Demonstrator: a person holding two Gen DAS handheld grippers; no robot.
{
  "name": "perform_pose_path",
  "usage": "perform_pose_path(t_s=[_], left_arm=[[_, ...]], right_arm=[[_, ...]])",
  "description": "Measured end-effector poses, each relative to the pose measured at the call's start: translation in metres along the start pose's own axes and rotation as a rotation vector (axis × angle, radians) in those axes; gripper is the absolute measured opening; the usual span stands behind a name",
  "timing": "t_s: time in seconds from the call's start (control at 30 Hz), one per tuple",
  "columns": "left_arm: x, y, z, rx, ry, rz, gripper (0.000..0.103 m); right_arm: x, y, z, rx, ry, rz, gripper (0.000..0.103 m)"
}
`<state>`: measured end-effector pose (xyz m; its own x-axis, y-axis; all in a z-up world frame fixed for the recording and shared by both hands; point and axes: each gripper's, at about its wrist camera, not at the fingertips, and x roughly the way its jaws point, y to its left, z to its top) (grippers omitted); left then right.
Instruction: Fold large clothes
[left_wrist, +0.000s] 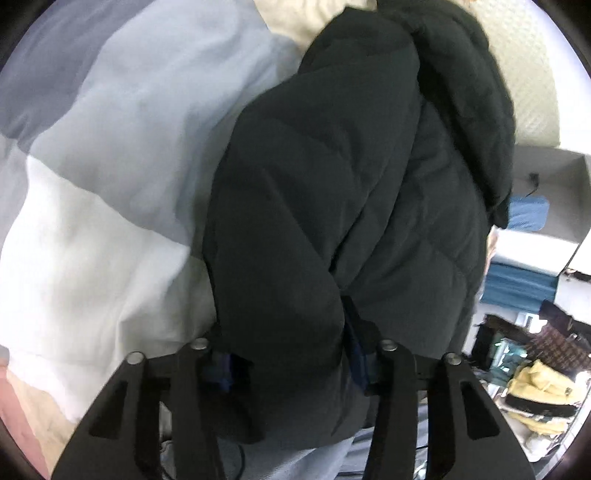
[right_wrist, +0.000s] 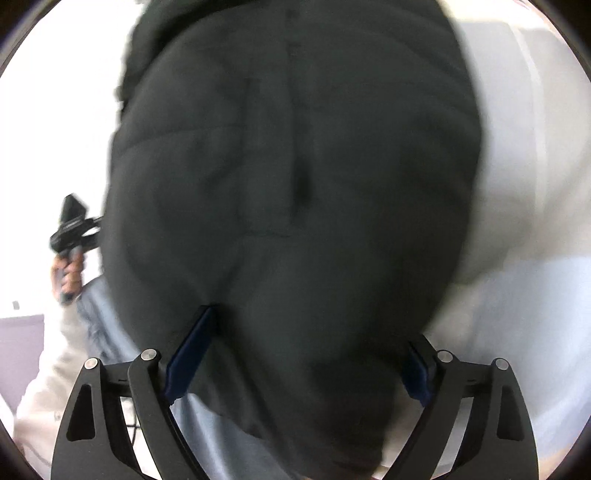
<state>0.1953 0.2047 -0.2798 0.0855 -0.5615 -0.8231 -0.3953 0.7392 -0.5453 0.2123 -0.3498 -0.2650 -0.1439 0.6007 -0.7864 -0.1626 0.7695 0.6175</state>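
The dark quilted jacket (left_wrist: 332, 206) lies bunched on the bed, over a duvet (left_wrist: 96, 192) of grey, pale blue and white blocks, with a cream pillow (left_wrist: 291, 22) past its far end.

Left gripper (left_wrist: 291, 365) is down at the jacket's near edge. A thick fold of the fabric bulges between its jaws and covers both blue pads (left_wrist: 360, 363), so the jaws look clamped on the jacket at about half width.

Over to the right gripper (right_wrist: 299, 358): jaws spread wide, a big mound of the jacket (right_wrist: 288, 177) filling the gap between them. The left blue pad (right_wrist: 192, 354) lies against the fabric, the right one at its edge; the view is blurred, so whether they press on it I cannot tell.

At the left edge of the right view, the person's hand (right_wrist: 68, 273) grips the other gripper's handle just beside the jacket, with a pale sleeve (right_wrist: 48, 373) below it.

Off the bed's far side in the left view sits a cluttered room, with a yellow garment (left_wrist: 539, 391) in a heap.
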Motion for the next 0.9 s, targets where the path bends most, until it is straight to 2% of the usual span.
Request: perform_pose_path(t_s=[0.07, 0.13, 0.2, 0.27, 0.3, 0.37, 0.57, 0.7, 0.9], left_arm=[[0.005, -0.004, 0.002, 0.014, 0.014, 0.008, 0.054], [0.007, -0.010, 0.002, 0.027, 0.009, 0.012, 0.054], [0.004, -0.017, 0.001, 0.043, -0.003, 0.000, 0.041], [-0.002, -0.025, -0.002, 0.057, -0.012, -0.036, 0.028], [-0.006, -0.029, -0.005, 0.069, -0.018, -0.050, 0.026], [-0.018, -0.039, -0.011, 0.104, -0.052, -0.091, 0.016], [-0.064, -0.072, -0.033, 0.156, -0.166, -0.171, 0.010], [-0.097, -0.089, -0.042, 0.183, -0.239, -0.184, 0.007], [-0.146, -0.101, -0.067, 0.186, -0.339, -0.228, 0.006]], right_arm=[[-0.001, 0.010, 0.001, -0.047, -0.015, 0.043, 0.085], [0.001, 0.019, 0.003, -0.091, -0.011, 0.008, 0.069], [-0.003, 0.026, 0.004, -0.108, -0.033, -0.001, 0.037], [-0.015, 0.031, 0.002, -0.114, -0.074, -0.014, 0.019], [-0.025, 0.036, 0.001, -0.124, -0.109, -0.020, 0.015], [-0.038, 0.046, -0.003, -0.147, -0.168, -0.020, 0.011], [-0.090, 0.071, -0.015, -0.161, -0.383, 0.020, 0.008], [-0.138, 0.092, -0.021, -0.163, -0.545, 0.046, 0.007], [-0.181, 0.116, -0.040, -0.180, -0.654, 0.046, 0.006]])
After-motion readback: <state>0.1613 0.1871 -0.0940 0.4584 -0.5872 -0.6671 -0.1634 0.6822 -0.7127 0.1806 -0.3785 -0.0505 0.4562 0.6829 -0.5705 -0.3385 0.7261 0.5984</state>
